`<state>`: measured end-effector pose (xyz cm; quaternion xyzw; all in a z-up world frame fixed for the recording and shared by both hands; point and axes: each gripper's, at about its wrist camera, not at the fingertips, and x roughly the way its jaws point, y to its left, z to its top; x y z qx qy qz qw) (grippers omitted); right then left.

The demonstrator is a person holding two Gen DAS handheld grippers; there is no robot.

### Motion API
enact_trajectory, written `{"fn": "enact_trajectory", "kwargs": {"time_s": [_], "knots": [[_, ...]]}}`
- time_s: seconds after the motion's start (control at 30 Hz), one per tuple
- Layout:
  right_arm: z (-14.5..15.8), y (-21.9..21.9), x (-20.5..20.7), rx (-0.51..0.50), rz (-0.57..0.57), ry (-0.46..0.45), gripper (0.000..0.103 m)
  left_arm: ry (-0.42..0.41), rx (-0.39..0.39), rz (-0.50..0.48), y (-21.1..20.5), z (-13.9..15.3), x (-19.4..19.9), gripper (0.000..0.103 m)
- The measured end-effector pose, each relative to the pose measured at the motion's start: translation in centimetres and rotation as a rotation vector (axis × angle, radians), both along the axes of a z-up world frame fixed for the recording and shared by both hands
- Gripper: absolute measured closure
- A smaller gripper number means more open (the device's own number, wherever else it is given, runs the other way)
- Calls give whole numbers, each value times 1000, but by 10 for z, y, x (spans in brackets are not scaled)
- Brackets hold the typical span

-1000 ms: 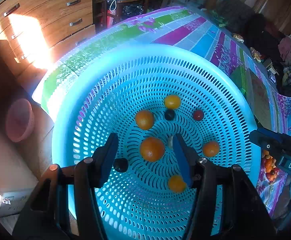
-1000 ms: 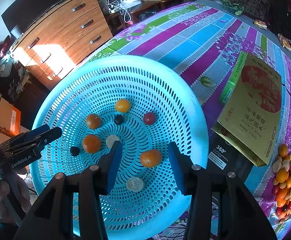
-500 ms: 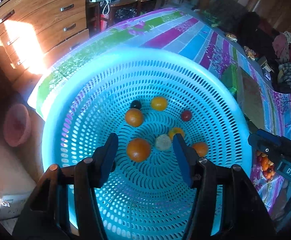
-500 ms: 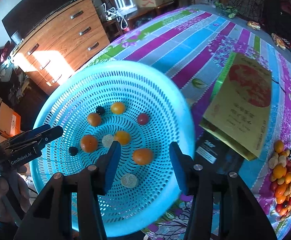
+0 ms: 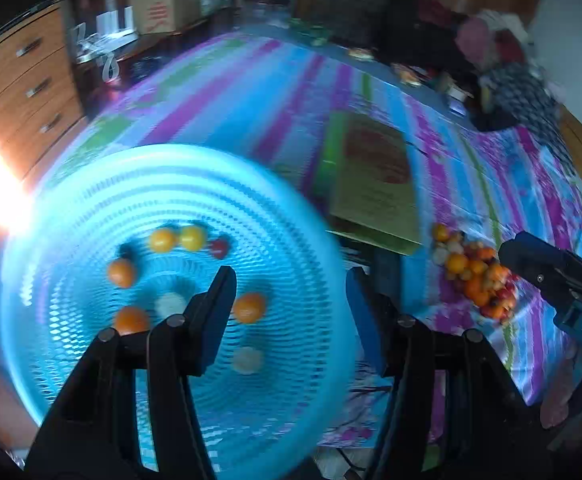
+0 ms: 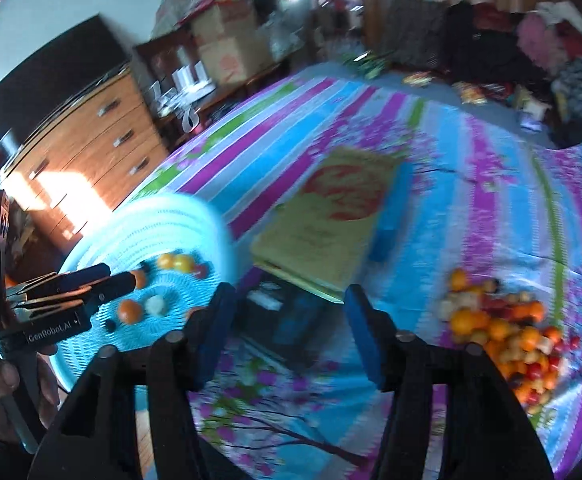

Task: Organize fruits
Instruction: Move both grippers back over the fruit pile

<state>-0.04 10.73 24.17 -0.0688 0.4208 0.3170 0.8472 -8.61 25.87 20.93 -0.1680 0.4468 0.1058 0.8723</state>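
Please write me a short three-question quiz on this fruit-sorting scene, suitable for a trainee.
1. True or false: the right gripper is carrying a fruit.
2. Which lies between the blue basket and the loose fruit pile on the striped cloth?
A. a flat yellow-green box
B. a glass jug
C. a wooden tray
3. Fill in: the round orange fruits already sorted lie inside the ____.

Key
1. False: its jaws have just been opening and nothing is between them.
2. A
3. blue basket
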Motion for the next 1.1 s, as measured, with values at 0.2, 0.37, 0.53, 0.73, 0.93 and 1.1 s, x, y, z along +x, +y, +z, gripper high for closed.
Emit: {"fn": "enact_trajectory", "kwargs": {"time_s": [0.2,0.37,0.53,0.73,0.93,1.1], "knots": [[-4,-90,2,-11,-155,-21,37,-4,-12,-154,-63,-8,31,33],[-16,-163,5,-19,-278,8,37,14,-12,-262,-112,-14,50,33],[-26,-222,-5,-25,-373,0,37,8,-1,-350,-156,-14,60,33],[-57,-276,-29,-59,-443,-5,35,19,-18,-439,-203,-36,72,30],[-97,-314,-46,-39,-487,24,35,29,-8,-498,-234,-66,73,30],[-130,-330,-55,-6,-467,64,53,45,2,-509,-248,-97,81,32]]}}
